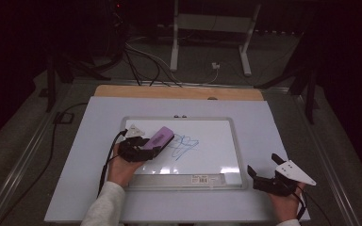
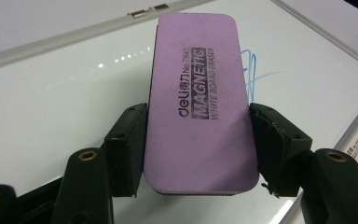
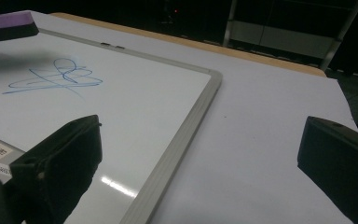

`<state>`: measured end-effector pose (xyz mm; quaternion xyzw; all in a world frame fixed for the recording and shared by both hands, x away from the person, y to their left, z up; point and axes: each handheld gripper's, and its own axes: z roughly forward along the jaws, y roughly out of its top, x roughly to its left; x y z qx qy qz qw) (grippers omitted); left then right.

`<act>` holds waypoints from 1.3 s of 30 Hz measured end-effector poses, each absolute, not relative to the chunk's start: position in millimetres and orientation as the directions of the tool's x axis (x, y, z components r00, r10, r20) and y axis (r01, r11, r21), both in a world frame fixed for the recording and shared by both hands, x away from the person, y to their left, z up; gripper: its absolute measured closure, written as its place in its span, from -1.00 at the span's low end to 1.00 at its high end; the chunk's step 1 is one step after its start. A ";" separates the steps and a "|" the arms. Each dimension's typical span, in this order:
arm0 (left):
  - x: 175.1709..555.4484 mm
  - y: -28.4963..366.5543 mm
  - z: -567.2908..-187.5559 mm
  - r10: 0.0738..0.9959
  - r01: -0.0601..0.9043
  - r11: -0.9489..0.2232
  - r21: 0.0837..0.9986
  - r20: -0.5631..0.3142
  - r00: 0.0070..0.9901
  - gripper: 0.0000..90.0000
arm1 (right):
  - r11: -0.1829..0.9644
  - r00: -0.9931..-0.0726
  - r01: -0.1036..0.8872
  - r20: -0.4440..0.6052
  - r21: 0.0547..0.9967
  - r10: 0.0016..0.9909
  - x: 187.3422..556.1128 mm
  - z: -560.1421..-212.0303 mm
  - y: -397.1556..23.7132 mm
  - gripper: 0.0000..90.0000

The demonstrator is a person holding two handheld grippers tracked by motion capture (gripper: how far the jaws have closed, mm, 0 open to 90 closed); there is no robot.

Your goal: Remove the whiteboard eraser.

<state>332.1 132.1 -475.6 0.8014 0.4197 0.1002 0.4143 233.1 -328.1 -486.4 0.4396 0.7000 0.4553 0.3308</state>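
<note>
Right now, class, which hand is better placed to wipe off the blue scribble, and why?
Left. Its gripper already clamps the purple eraser beside the blue scribble; the right gripper sits empty off the whiteboard.

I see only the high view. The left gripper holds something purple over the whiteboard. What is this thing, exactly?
Observer: In the left gripper view it is a purple eraser; its printed label reads "MAGNETIC WHITE BOARD ERASER".
Operator: Is the grip good?
Observer: The left gripper presses the eraser's two long sides, near the end closer to the hand.
Operator: And the right gripper, does it hold something?
Observer: No. In the right gripper view the right gripper stands wide open, with the whiteboard frame and bare table between its jaws.
</note>
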 end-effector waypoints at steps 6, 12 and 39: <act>330.0 126.8 -479.6 0.749 0.590 -0.315 0.744 -0.187 0.636 -0.07 | 0.199 -0.395 0.314 -0.063 0.928 0.917 232.9 -486.5 -327.9 -1.00; 328.5 120.8 -482.0 0.735 0.584 -0.331 0.741 -0.186 0.652 -0.07 | 0.199 -0.396 0.317 -0.061 0.927 0.916 232.8 -486.8 -327.5 -1.00; 321.4 103.4 -502.1 0.698 0.591 -0.417 0.691 -0.173 0.695 -0.09 | 0.200 -0.394 0.315 -0.064 0.928 0.917 233.2 -486.7 -328.3 -1.00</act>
